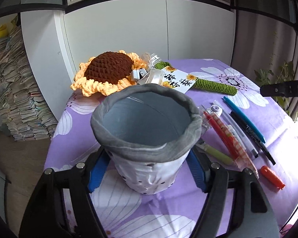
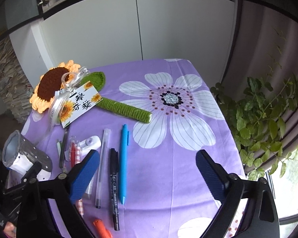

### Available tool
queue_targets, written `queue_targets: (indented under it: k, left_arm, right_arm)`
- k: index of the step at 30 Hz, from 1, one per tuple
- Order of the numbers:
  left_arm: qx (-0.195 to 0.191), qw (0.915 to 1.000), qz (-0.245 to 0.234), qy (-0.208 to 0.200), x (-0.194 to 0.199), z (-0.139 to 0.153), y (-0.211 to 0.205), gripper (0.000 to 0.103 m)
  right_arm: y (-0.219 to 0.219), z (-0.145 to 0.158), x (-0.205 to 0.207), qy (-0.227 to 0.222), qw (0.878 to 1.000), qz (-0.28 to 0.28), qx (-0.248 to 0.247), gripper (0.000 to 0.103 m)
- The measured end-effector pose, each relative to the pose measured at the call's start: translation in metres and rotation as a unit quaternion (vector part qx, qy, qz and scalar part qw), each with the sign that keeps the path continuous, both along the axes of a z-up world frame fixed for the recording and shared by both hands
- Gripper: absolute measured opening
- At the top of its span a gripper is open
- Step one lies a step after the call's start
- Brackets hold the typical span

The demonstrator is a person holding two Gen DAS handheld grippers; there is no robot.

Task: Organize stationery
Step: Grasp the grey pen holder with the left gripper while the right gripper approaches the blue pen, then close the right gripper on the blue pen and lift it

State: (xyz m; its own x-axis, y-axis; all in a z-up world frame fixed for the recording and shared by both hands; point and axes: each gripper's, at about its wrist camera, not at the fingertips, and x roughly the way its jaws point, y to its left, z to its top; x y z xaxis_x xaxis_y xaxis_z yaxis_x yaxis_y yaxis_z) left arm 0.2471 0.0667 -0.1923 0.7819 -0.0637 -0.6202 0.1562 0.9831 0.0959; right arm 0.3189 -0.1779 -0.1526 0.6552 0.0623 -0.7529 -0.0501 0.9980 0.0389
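Note:
A fabric pen holder (image 1: 147, 130) with a grey rim and a white dotted body stands upright, empty inside. My left gripper (image 1: 147, 158) is shut on its lower body, one blue pad pressed on each side. To its right lie a blue pen (image 1: 244, 117), a black marker (image 1: 252, 136), a red checked pen (image 1: 228, 138), correction tape (image 1: 214, 109) and an orange cap-like piece (image 1: 272, 176). My right gripper (image 2: 148, 154) hangs open above the cloth, with the blue pen (image 2: 123, 162) and black marker (image 2: 114, 186) between its pads and below them. The pen holder (image 2: 25, 154) is at the far left.
A crochet sunflower (image 2: 49, 87) with a green stem (image 2: 125, 109) and a card (image 2: 79, 103) lies at the back left of the purple flowered tablecloth (image 2: 178, 168). A leafy plant (image 2: 258, 119) stands off the right edge. Stacked papers (image 1: 14, 91) and white cabinets are behind.

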Motion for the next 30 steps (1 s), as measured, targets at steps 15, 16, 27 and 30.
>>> queue_targets:
  k: [15,16,27,30]
  left_arm:
    - [-0.044,0.9979,-0.047,0.012,0.005,-0.005,0.022,0.072]
    - [-0.047,0.9976,-0.048,0.014,0.006,-0.006,0.023,0.072]
    - [-0.03,0.9978,-0.056,0.019,0.013,-0.008,0.011,0.072]
    - [-0.053,0.9958,-0.062,0.04,0.02,-0.011,0.016,0.072]
  right_arm:
    - [0.025,-0.038,0.064,0.097,0.995,0.031,-0.003,0.046]
    - [0.025,-0.039,0.067,0.101,0.994,0.031,-0.004,0.046]
    - [0.038,-0.051,0.087,0.129,0.991,0.031,-0.023,0.046]
    - [0.039,-0.053,0.092,0.131,0.991,0.031,-0.027,0.046]
